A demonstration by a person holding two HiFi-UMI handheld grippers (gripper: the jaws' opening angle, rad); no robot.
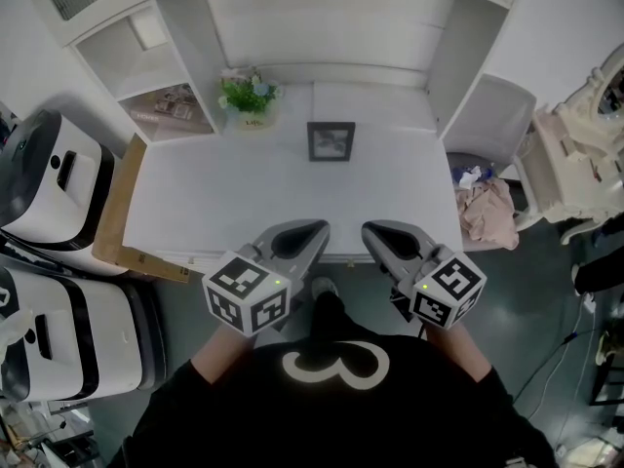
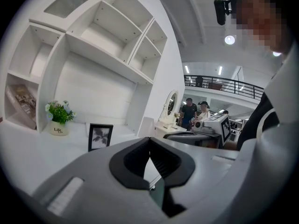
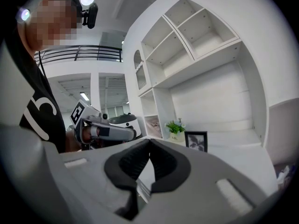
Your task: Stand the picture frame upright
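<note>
While they hung side by side over the bench's [image 1: 195, 198] near edge, the left gripper [image 1: 314, 230] and right gripper [image 1: 375, 230] were both clenched on nothing. Well ahead of them, the picture frame [image 1: 331, 141] stood upright, and a potted plant [image 1: 249, 96] sat beyond, off the left gripper's side.

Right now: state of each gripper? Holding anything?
Left gripper: closed, jaws together, holding nothing.
Right gripper: closed, jaws together, holding nothing.
</note>
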